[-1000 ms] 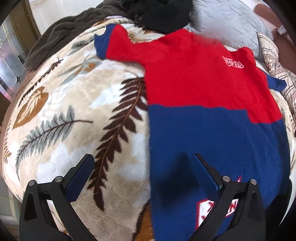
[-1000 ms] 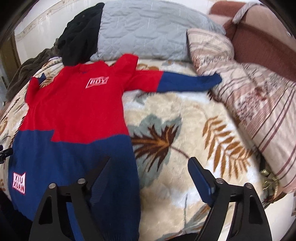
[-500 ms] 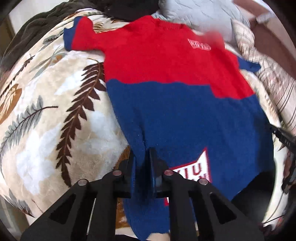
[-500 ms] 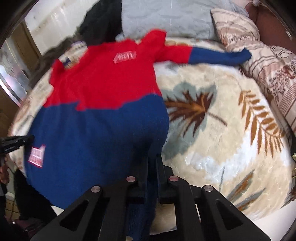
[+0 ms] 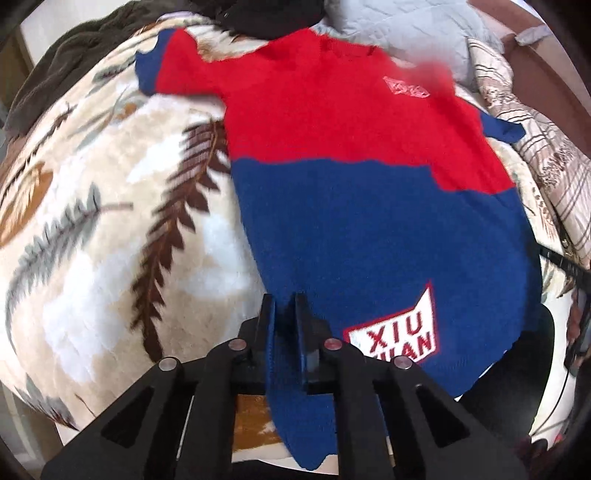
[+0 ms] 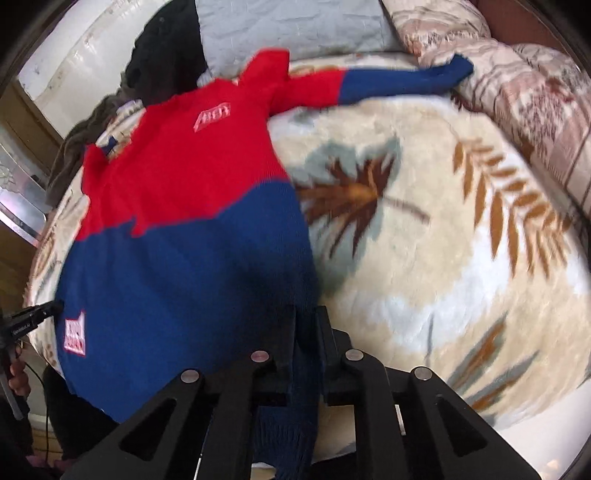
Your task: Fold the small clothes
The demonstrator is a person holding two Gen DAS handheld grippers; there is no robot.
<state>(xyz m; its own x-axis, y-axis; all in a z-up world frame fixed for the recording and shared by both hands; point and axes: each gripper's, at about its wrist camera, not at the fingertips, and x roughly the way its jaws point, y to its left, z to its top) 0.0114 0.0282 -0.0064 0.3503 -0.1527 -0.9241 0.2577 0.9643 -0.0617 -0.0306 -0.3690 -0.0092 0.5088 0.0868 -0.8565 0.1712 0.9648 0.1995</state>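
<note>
Sweater [image 5: 369,206], red above and blue below, lies flat on a leaf-print blanket [image 5: 110,221] in the left wrist view, 1 sleeve [image 5: 166,59] spread toward the far left and a white "XIU" patch [image 5: 399,332] near the hem. Left gripper [image 5: 284,314] has its jaws closed tight on the blue hem corner nearest the camera, knit pinched between the 2 pads; they have just been closing, and the cloth sits between them. Right gripper's tip [image 5: 561,258] shows dark at the far right edge, by the opposite hem corner. Right wrist view has the same sweater [image 6: 192,206] from the other side, its long sleeve [image 6: 369,83] stretched out toward a striped pillow [image 6: 524,96], a grey pillow [image 6: 295,26] beyond the collar. Right gripper [image 6: 306,328] is clamped on the hem corner on its side, blue knit bunched between the pads and hanging below them; its jaws have eased open only a touch, with the cloth between them. Judging by this, folding has barely begun: both bottom corners are secured, nothing is folded yet, both sleeves lie outspread, and the hem has still to go up toward the shoulders.
</note>
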